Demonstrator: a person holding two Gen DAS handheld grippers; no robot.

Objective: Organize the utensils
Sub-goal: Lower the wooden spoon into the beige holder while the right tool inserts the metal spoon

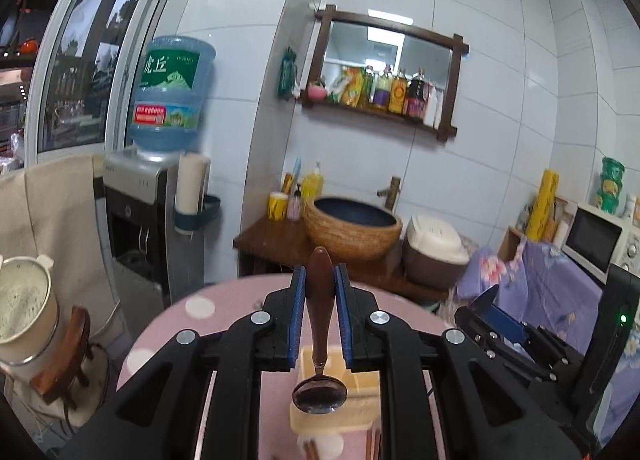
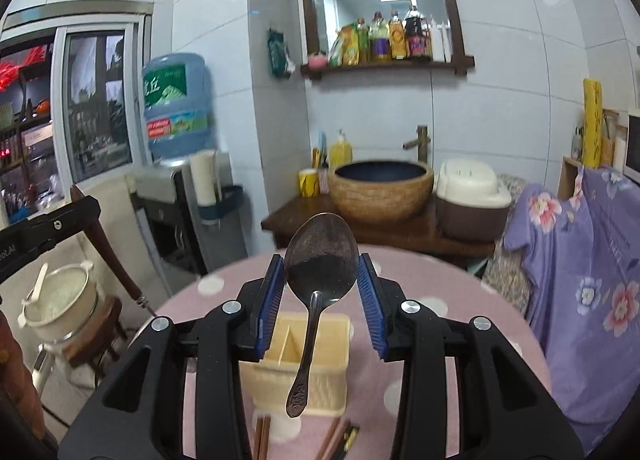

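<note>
My left gripper [image 1: 320,280] is shut on the brown wooden handle of a spoon [image 1: 320,324], whose metal bowl hangs down over a cream utensil holder [image 1: 360,408]. My right gripper [image 2: 321,272] is shut on the bowl of an all-metal spoon [image 2: 320,260], handle hanging down over the same cream holder [image 2: 320,360], which has a divider inside. Both are held above the pink dotted table [image 2: 420,300]. The left gripper and its spoon show at the left of the right wrist view [image 2: 108,244]; the right gripper shows at the right of the left wrist view [image 1: 492,308].
Brown chopsticks [image 2: 262,438] and more sticks [image 2: 336,438] lie on the table in front of the holder. A stool with a cream pot [image 2: 60,300] stands left of the table. Behind are a water dispenser [image 2: 180,188], a basin [image 2: 382,188], a rice cooker [image 2: 472,200] and purple floral cloth [image 2: 592,280].
</note>
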